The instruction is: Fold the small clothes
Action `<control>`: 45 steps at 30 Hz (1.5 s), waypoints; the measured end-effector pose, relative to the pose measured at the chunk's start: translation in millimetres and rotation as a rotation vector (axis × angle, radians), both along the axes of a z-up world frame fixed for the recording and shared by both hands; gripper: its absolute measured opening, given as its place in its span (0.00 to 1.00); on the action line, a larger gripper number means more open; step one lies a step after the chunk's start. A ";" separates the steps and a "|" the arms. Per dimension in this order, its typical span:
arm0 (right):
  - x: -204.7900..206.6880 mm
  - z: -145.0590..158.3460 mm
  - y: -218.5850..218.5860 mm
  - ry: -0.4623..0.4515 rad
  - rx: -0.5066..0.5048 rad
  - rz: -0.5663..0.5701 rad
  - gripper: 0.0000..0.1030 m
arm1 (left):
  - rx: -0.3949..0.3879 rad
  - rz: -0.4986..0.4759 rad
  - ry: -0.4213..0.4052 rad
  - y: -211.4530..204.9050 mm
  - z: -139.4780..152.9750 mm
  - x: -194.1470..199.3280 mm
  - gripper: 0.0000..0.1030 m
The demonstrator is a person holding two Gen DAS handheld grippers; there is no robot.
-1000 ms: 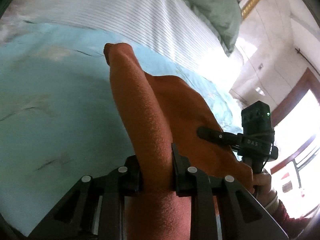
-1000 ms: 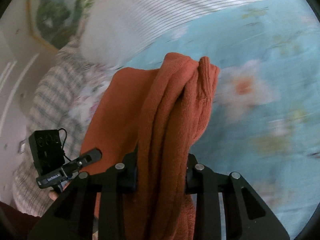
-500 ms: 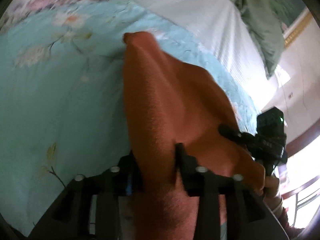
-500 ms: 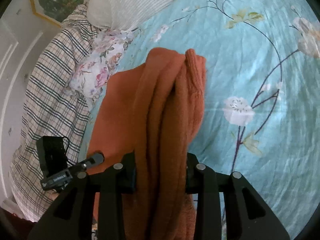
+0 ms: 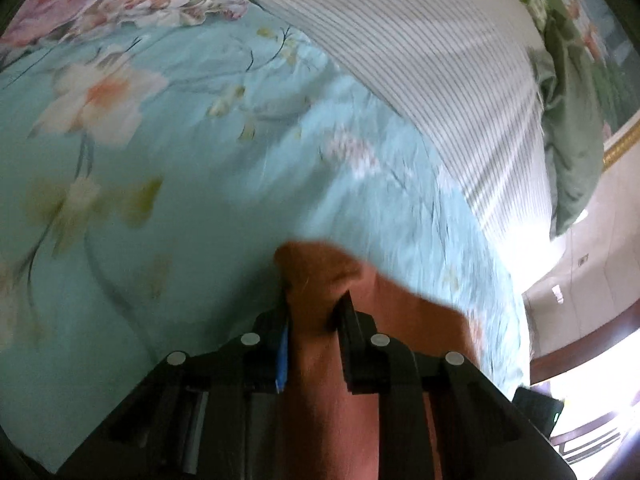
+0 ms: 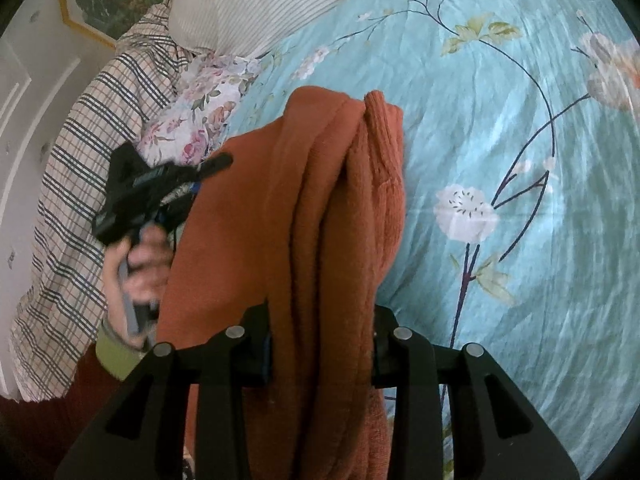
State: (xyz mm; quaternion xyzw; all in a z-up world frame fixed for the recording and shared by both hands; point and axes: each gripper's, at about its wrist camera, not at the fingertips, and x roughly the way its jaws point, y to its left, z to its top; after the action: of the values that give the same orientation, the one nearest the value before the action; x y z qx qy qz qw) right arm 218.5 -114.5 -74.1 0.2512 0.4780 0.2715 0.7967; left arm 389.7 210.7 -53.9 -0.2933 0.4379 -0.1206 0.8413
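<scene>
Both tools grip the same orange garment (image 6: 320, 208) above the blue floral bedspread (image 6: 500, 160). The right tool (image 6: 322, 344) is clamped on a thick bunch of folds that rises ahead of it. The left tool (image 5: 314, 320) pinches a short tuft of the cloth (image 5: 320, 272). Beyond the garment, a striped pillow (image 5: 440, 60) lies on the bedspread (image 5: 160, 160); a checked cloth (image 6: 80, 168) lies left of the garment.

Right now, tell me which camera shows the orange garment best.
The right wrist view: the orange garment hangs in sharp folds through the right gripper, with its ribbed edge visible over the floral bedsheet. The left wrist view is blurred and shows only a bunched tip clamped in the left gripper.
</scene>
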 end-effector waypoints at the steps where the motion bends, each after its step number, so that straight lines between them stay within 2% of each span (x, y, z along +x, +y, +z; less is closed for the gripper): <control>1: -0.8 0.4 -0.3 0.000 -0.002 0.000 0.37 | 0.012 0.010 -0.005 -0.6 3.1 9.5 0.19; 2: -1.5 2.4 -1.4 0.002 -0.013 0.000 0.39 | 0.036 0.022 -0.014 -0.7 7.2 13.5 0.18; 4: -4.4 8.8 -6.6 -0.005 -0.042 -0.026 0.52 | 0.092 0.054 -0.030 2.5 17.4 17.5 0.17; 5: -7.4 14.9 -11.1 -0.021 -0.062 -0.057 0.53 | 0.100 0.063 -0.041 5.0 21.8 13.7 0.17; 9: -22.5 49.3 -27.9 -0.130 -0.109 -0.150 0.53 | 0.131 0.063 -0.093 5.2 35.7 -24.9 0.17; 11: -26.8 63.2 -24.2 -0.172 -0.103 -0.126 0.53 | 0.124 0.029 -0.124 -2.5 40.3 -53.8 0.17; 14: -23.4 66.6 -10.5 -0.177 -0.111 -0.077 0.53 | 0.102 -0.049 -0.163 -20.9 43.9 -97.6 0.17; 16: -14.6 59.8 0.5 -0.155 -0.138 -0.043 0.49 | 0.095 -0.104 -0.177 -34.5 43.5 -123.3 0.17; 20: 9.7 38.3 8.4 -0.074 -0.175 -0.047 0.48 | 0.076 -0.198 -0.186 -55.7 40.4 -153.9 0.21; 21: 15.5 34.3 7.5 -0.064 -0.165 -0.048 0.44 | 0.093 -0.215 -0.187 -60.5 38.8 -159.0 0.21; 22: 19.2 32.7 5.8 -0.059 -0.142 -0.047 0.32 | 0.108 -0.226 -0.184 -63.0 37.8 -164.7 0.21; 24: 27.5 35.7 2.1 -0.048 -0.073 -0.043 0.08 | 0.125 -0.235 -0.168 -66.4 35.8 -166.9 0.21; 25: 27.9 40.1 -0.3 -0.051 -0.049 -0.046 0.08 | 0.117 -0.241 -0.162 -66.5 36.1 -167.2 0.21; 28: 7.2 76.1 -7.9 -0.188 -0.013 -0.073 0.08 | 0.115 -0.246 -0.186 -67.0 45.1 -174.0 0.22; 30: -8.4 85.3 -15.5 -0.240 -0.019 -0.106 0.08 | 0.127 -0.249 -0.200 -69.2 48.8 -178.9 0.23; 32: -13.9 72.1 -25.7 -0.216 -0.064 -0.159 0.08 | 0.148 -0.262 -0.191 -73.8 42.8 -180.2 0.25; 33: -10.9 58.9 -29.4 -0.176 -0.074 -0.173 0.08 | 0.166 -0.265 -0.175 -77.0 37.2 -178.6 0.24; 35: -2.7 30.1 -33.9 -0.099 -0.075 -0.189 0.08 | 0.189 -0.268 -0.134 -82.5 21.9 -175.0 0.23; 38: 3.0 6.8 -35.4 -0.052 -0.076 -0.203 0.08 | 0.202 -0.256 -0.103 -84.3 5.1 -170.5 0.19; 42: 2.2 12.5 -41.1 -0.050 -0.064 -0.223 0.19 | 0.205 -0.252 -0.100 -82.5 3.5 -171.1 0.19; 45: -8.3 30.9 -47.0 -0.082 -0.078 -0.256 0.19 | 0.191 -0.246 -0.097 -77.7 12.5 -169.0 0.19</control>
State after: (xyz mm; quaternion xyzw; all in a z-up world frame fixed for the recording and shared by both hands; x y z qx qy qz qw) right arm 210.2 -161.4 -43.2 0.2677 0.4194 0.1591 0.8527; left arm 220.7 133.1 -41.3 -0.1500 0.4389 -0.1943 0.8643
